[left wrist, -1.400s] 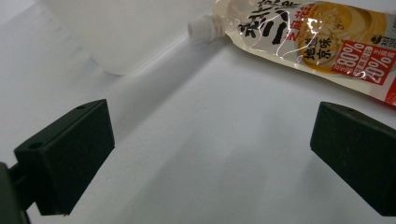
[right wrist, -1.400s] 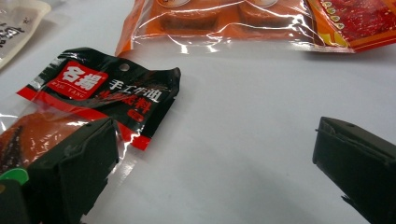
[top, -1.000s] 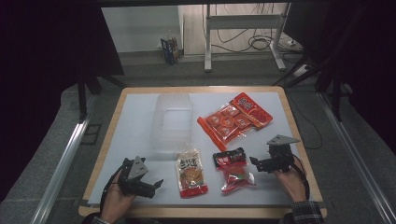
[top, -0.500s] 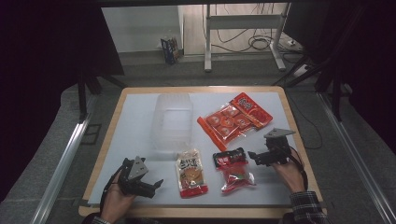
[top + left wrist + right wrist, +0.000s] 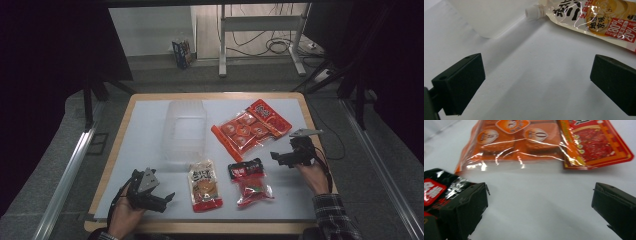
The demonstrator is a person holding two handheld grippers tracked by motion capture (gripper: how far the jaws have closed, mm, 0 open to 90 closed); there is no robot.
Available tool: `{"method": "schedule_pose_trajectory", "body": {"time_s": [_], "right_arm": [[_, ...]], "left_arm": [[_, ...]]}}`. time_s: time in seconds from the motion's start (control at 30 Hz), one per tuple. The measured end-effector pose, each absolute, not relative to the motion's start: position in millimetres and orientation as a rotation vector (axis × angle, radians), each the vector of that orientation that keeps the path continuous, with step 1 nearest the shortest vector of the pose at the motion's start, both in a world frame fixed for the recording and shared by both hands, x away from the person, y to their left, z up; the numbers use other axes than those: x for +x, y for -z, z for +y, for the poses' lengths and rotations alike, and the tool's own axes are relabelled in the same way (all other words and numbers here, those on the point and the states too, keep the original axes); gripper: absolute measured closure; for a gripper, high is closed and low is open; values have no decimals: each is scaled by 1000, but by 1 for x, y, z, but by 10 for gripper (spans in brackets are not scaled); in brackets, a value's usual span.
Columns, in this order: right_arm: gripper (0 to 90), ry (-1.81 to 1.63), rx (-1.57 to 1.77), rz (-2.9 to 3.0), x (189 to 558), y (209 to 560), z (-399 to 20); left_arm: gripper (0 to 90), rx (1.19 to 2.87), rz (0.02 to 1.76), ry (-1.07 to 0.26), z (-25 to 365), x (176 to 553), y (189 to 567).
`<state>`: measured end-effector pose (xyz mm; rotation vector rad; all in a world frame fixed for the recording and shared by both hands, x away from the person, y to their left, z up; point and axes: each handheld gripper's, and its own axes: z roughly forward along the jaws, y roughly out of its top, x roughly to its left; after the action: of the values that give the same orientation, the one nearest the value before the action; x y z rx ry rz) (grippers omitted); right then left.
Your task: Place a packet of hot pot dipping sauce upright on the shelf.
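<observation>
My left gripper (image 5: 169, 199) rests open at the table's front left, its jaws aimed at a spouted yellow-and-red pouch (image 5: 204, 185). In the left gripper view the jaws (image 5: 536, 82) stand wide apart over bare white table, the pouch (image 5: 599, 17) and its white cap ahead. My right gripper (image 5: 276, 156) is open at the right, beside a black-and-red packet (image 5: 246, 169). In the right gripper view nothing lies between the jaws (image 5: 539, 207). An orange snack bag (image 5: 506, 142) and a red packet (image 5: 596, 145) lie ahead, and the black packet (image 5: 439, 187) is by the left jaw.
A clear plastic container (image 5: 185, 131) stands in the middle of the white table (image 5: 140, 135). The orange snack bag (image 5: 242, 132) and red packet (image 5: 270, 117) lie to its right. A clear packet with red contents (image 5: 254, 191) lies near the front edge.
My right gripper has moved a little away from the front edge, toward the orange bag. The left gripper has stayed where it was.
</observation>
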<state>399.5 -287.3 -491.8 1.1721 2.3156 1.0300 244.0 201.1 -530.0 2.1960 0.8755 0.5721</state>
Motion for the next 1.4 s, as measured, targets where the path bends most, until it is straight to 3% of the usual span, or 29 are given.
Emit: {"method": "schedule_pose_trajectory", "body": {"time_s": [1.4], "right_arm": [[22,-971,1383,2336,489,510,-305]], "left_arm": [[0,2228,851,-574,198,243,532]]}}
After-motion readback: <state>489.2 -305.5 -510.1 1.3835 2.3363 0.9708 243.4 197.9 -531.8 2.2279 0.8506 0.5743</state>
